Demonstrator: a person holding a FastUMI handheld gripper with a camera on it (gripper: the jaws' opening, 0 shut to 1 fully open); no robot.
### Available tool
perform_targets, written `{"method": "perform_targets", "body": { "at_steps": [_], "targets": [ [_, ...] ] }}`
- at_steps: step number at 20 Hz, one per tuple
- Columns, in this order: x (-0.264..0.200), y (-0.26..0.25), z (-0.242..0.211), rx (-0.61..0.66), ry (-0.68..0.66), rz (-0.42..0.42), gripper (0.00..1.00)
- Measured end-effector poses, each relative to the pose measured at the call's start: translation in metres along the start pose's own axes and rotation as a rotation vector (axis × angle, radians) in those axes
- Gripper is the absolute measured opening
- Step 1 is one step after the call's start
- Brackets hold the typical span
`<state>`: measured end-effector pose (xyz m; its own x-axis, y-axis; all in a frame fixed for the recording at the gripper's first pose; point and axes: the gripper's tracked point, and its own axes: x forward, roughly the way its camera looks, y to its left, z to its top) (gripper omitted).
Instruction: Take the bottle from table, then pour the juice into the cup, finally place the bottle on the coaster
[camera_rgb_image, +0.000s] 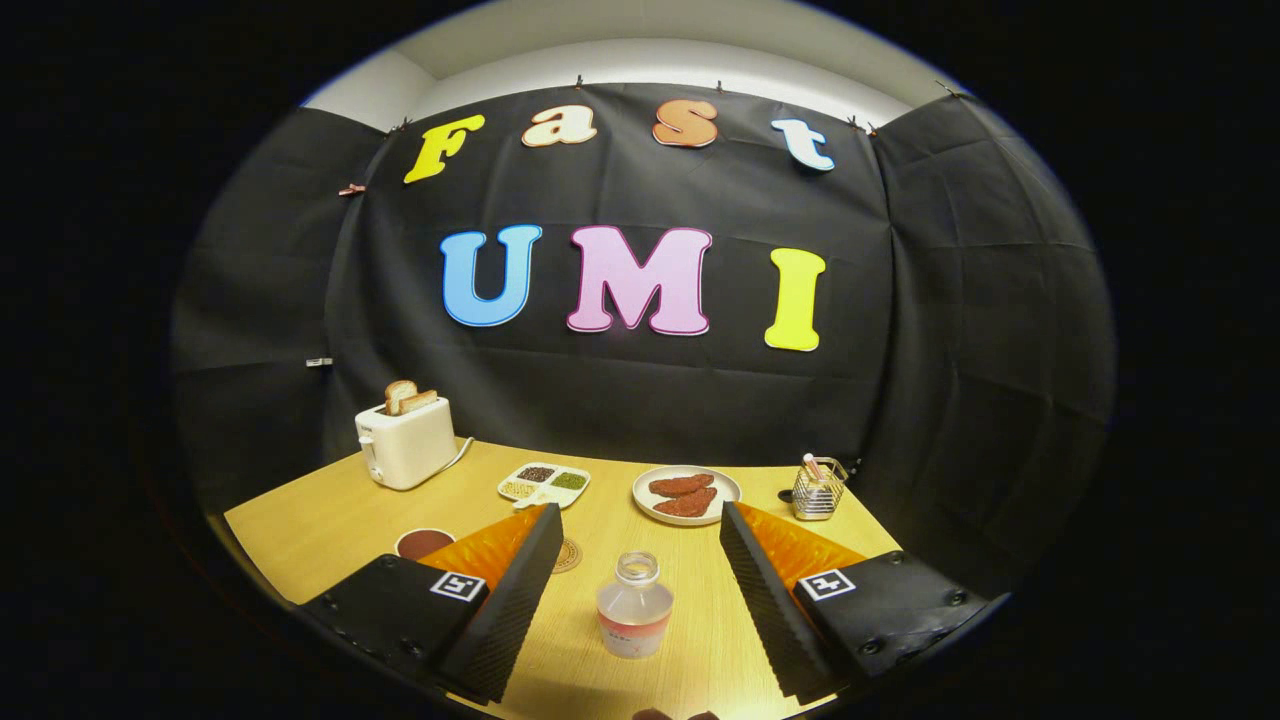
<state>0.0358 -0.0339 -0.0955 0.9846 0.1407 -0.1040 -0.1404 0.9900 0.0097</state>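
A small clear bottle (634, 605) with no cap stands upright on the wooden table (330, 520), with a little reddish juice at its bottom. It sits between my two fingers, touching neither. My gripper (634, 590) is open, its fingers wide apart on either side of the bottle. A cup (424, 543) holding dark liquid stands beyond the left finger. A round woven coaster (566, 555) lies just past the left fingertip, partly hidden by it.
A white toaster (405, 441) with bread slices stands at the back left. A divided white tray (544, 483) of grains, a plate (687, 494) of reddish food and a wire basket (818, 490) line the back of the table.
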Motion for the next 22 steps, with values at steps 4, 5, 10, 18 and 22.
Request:
{"method": "perform_targets", "body": {
  "at_steps": [4, 5, 10, 18, 22],
  "targets": [
    [0.010, -0.001, -0.016, -0.001, 0.014, 0.016, 0.97],
    [0.012, 0.000, -0.021, 0.000, 0.020, 0.022, 0.97],
    [0.028, 0.000, -0.047, -0.016, 0.035, 0.035, 0.97],
    [0.051, -0.001, -0.101, 0.006, 0.097, 0.035, 0.98],
    [0.059, 0.000, -0.126, 0.012, 0.139, 0.030, 0.97]
  ]
}}
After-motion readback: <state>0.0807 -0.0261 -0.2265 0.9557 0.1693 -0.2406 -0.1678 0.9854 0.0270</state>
